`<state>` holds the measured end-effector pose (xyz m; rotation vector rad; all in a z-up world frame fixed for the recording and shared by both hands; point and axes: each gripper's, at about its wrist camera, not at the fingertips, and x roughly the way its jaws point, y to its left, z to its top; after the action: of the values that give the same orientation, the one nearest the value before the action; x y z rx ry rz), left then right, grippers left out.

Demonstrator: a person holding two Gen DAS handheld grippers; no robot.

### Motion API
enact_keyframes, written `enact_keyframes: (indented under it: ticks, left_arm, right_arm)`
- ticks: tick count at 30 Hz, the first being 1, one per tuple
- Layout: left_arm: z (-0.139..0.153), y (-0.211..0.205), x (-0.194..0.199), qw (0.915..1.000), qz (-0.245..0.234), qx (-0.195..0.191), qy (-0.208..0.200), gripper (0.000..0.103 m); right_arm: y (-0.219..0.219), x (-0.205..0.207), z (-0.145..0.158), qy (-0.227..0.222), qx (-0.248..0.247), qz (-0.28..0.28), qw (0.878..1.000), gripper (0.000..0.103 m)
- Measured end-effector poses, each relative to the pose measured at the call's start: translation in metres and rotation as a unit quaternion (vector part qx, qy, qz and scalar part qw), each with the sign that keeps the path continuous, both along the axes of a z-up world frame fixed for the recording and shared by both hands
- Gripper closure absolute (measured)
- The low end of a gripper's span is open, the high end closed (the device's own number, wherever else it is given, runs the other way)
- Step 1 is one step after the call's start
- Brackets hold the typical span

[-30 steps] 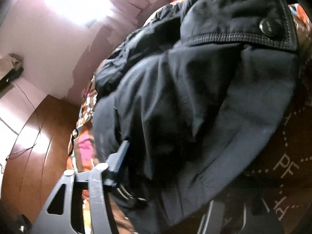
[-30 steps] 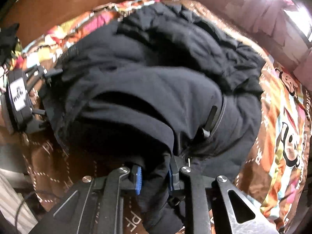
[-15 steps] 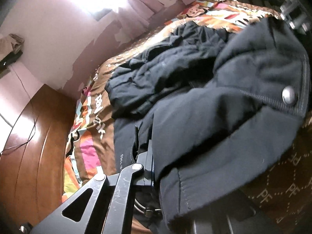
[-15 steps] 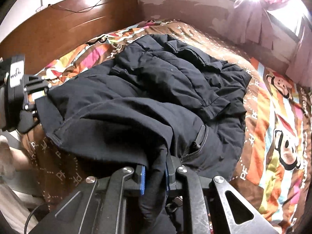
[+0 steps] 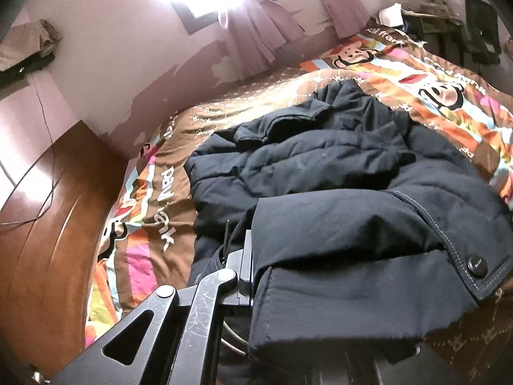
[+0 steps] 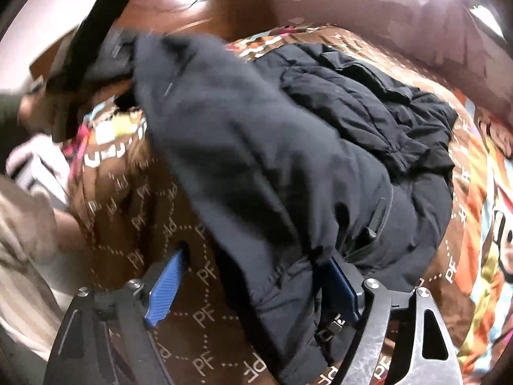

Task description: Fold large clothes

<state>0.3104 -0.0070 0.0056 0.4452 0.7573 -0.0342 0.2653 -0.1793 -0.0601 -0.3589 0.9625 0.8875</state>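
A large black padded jacket (image 5: 320, 166) lies crumpled on the bed; it also shows in the right wrist view (image 6: 320, 128). My left gripper (image 5: 256, 276) is shut on the jacket's near hem, which drapes over and hides the right finger. My right gripper (image 6: 253, 285) is open, its blue pads (image 6: 166, 285) spread wide, with the jacket's hem lying loose between them. The left gripper shows blurred at the upper left of the right wrist view (image 6: 96, 32), holding the hem raised.
The bed has a brown and multicoloured monkey-print cover (image 5: 416, 70). A wooden headboard (image 5: 41, 224) runs along the left. A window with pink curtains (image 5: 256, 32) is behind the bed. A person's sleeve (image 6: 25, 224) is at the left.
My right gripper has opened and let go of the hem. The left gripper has lifted its end of the hem up and over toward the jacket's body.
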Motion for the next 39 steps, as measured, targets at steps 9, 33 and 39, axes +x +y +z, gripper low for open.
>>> enact_keyframes:
  ticks: [9, 33, 39]
  left_arm:
    - [0.009, 0.010, 0.012, 0.9993, 0.010, -0.035, -0.006, 0.097]
    - [0.011, -0.010, -0.093, 0.9931, -0.089, 0.072, -0.025, 0.100]
    - [0.046, -0.016, -0.127, 0.9919, -0.106, 0.064, -0.031, 0.100]
  right_arm:
    - [0.034, -0.025, -0.032, -0.084, -0.113, 0.025, 0.990, 0.011]
    - [-0.014, -0.027, 0.024, -0.210, -0.187, -0.036, 0.959, 0.097]
    - [-0.035, -0.048, 0.074, -0.231, -0.166, -0.054, 0.957, 0.098]
